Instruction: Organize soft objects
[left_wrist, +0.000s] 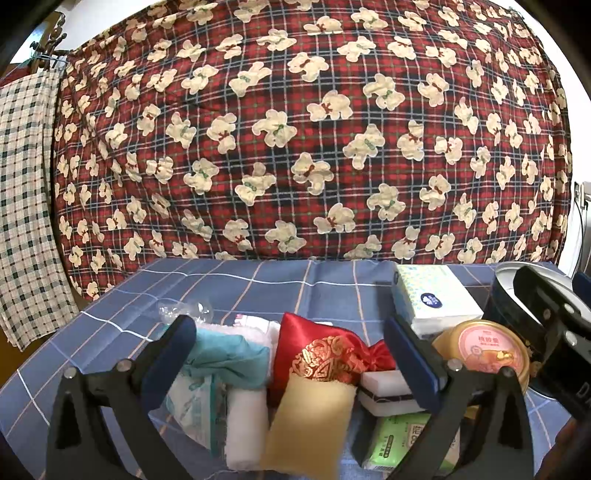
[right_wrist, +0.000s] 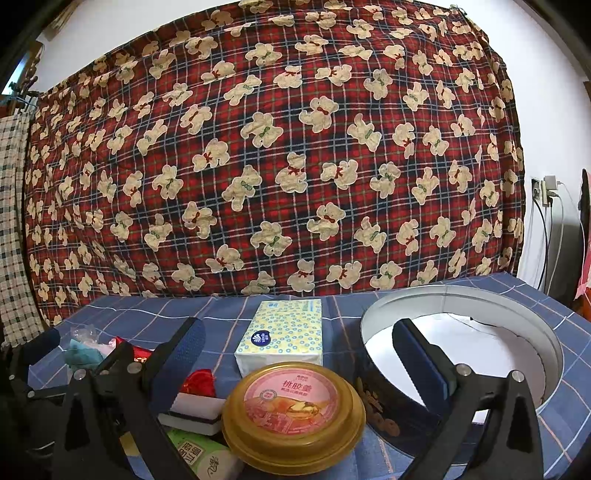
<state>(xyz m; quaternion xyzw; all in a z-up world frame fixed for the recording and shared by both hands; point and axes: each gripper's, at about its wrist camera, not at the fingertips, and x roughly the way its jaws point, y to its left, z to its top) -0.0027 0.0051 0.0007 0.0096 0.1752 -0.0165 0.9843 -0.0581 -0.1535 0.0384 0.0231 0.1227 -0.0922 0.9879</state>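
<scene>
Left gripper (left_wrist: 290, 341) fingers spread wide, gripping nothing, hovering over the soft pile on the blue checked surface (left_wrist: 229, 284): red satin pouch (left_wrist: 317, 354) with gold print lies between them, yellow sponge (left_wrist: 306, 424) in front of it, teal cloth (left_wrist: 229, 358) and white towel roll (left_wrist: 245, 424) by the left finger, white sponge block (left_wrist: 384, 391) and green tissue pack (left_wrist: 399, 443) by the right. Right gripper (right_wrist: 299, 354) fingers also wide apart and empty, straddling the gold-lidded tin (right_wrist: 293, 410), tissue box (right_wrist: 282, 330) just behind it. Round open tin (right_wrist: 461, 306) sits right of that, right finger over its rim.
</scene>
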